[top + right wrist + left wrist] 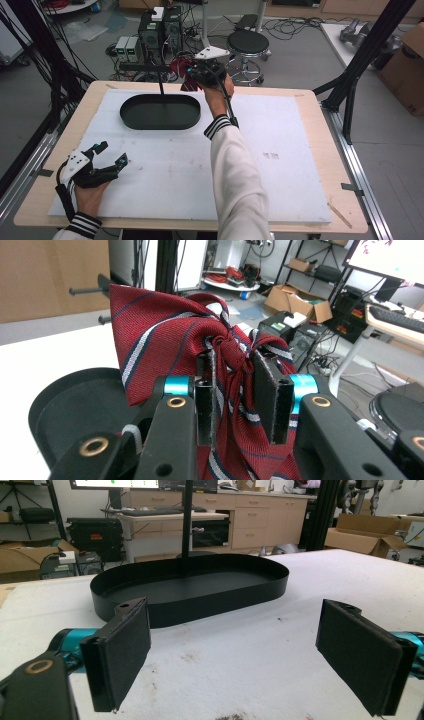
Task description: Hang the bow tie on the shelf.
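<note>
Two tongs split the work: the right tongs (235,390) pinch a red striped tie (170,345) at its gathered middle, lifted beyond the black oval tray (160,111), likely so it hangs free. The left tongs (107,155) rest spread on the bench (280,165), probably waiting.

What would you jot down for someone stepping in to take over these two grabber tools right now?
Right gripper: shut on the red striped tie, bunched between its jaws and held up in the air near the far edge of the table.
Left gripper: open, holding nothing, resting low at the near left of the table.
Black oval tray: on the white mat, nothing in it, a thin black pole rising from it.
Done: tie picked up.
Left: probably setting the tie in the tray or on its pole; I can't tell which.
</note>
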### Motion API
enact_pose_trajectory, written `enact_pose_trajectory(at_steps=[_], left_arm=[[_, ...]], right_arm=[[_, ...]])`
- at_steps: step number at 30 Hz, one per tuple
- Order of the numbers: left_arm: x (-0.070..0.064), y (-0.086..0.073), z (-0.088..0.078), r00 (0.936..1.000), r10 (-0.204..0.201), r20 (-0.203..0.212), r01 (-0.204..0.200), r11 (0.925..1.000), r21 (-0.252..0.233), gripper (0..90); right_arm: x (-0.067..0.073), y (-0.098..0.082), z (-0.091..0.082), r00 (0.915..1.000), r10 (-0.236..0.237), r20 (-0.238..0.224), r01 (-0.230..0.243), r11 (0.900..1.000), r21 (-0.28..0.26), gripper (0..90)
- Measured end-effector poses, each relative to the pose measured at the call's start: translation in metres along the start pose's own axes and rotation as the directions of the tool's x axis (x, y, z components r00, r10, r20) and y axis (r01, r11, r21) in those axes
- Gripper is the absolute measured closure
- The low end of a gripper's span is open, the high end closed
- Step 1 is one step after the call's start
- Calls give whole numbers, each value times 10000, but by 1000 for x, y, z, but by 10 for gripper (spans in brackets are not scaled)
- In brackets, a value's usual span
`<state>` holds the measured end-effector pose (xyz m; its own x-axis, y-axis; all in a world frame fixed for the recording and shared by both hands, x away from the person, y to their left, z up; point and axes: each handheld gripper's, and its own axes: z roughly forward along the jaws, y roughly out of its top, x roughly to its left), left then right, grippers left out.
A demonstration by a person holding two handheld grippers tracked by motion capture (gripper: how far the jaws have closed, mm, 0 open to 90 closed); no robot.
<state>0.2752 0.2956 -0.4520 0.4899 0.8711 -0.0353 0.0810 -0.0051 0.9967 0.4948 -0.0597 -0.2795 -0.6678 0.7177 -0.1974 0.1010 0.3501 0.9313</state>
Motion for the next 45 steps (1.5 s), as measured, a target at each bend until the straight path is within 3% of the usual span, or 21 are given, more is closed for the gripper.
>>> enact_pose_trajectory(at_steps=[11, 14, 24, 33, 40, 45], left_arm=[[0, 0, 0, 10000, 10, 1, -10, 10000, -12, 147], [0, 0, 0, 10000, 33, -3, -33, 10000, -25, 147], [0, 0, -1, 10000, 15, 12, -15, 10000, -6, 147], [0, 0, -1, 10000, 25, 4, -25, 10000, -17, 147], [0, 0, -1, 10000, 35, -2, -35, 10000, -35, 147], [0, 0, -1, 10000, 20, 2, -20, 10000, -17, 147]], right_arm=[[8, -13, 1, 9996, -16, -278, 26, 9994, 359, 725], [13, -14, 4, 9992, -99, -388, 127, 9973, 723, 725], [20, -23, 10, 9991, -198, -380, 238, 9939, 1073, 723], [16, -33, 6, 9985, -10, -539, 84, 9906, 1366, 722], [22, -37, 14, 9973, -168, -719, 299, 9823, 1847, 719], [20, -42, 19, 9983, -164, -552, 284, 9741, 2242, 715]])
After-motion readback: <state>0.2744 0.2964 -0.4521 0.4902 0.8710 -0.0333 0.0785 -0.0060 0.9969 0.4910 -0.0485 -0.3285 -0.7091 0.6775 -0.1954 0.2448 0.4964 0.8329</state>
